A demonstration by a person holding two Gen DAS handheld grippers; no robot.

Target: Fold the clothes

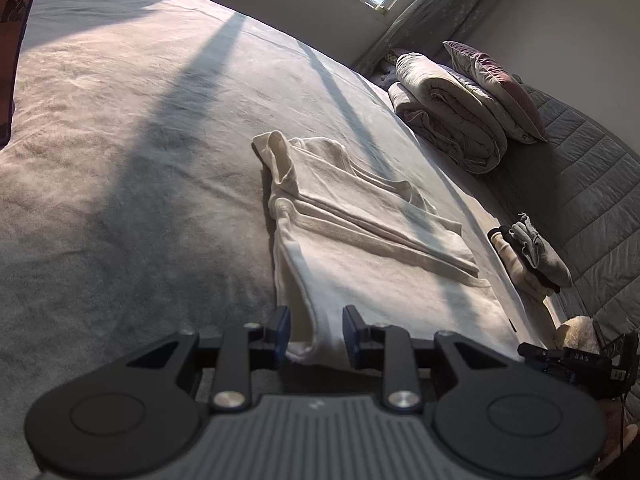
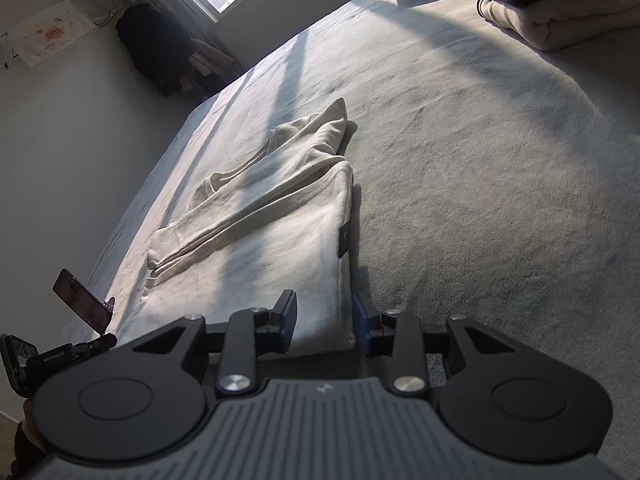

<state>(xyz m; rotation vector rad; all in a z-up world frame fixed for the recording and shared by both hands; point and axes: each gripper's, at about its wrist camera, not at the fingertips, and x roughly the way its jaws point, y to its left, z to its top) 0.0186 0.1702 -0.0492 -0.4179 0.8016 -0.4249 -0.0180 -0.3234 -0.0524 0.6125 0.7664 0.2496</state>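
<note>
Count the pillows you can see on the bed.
1: a mauve pillow leans on the rolled quilt at the far end of the bed, below the window. The quilt could hide others; the right wrist view shows none.

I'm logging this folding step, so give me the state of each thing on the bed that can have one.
Left tool: open, fingers either side of the garment's near corner.
Right tool: open, straddling the other near corner.
Cream garment: flat on the bed, sleeves folded in across the body.
Quilt: rolled up, pillow leaning on it.
Clothes pile: folded and stacked.
</note>
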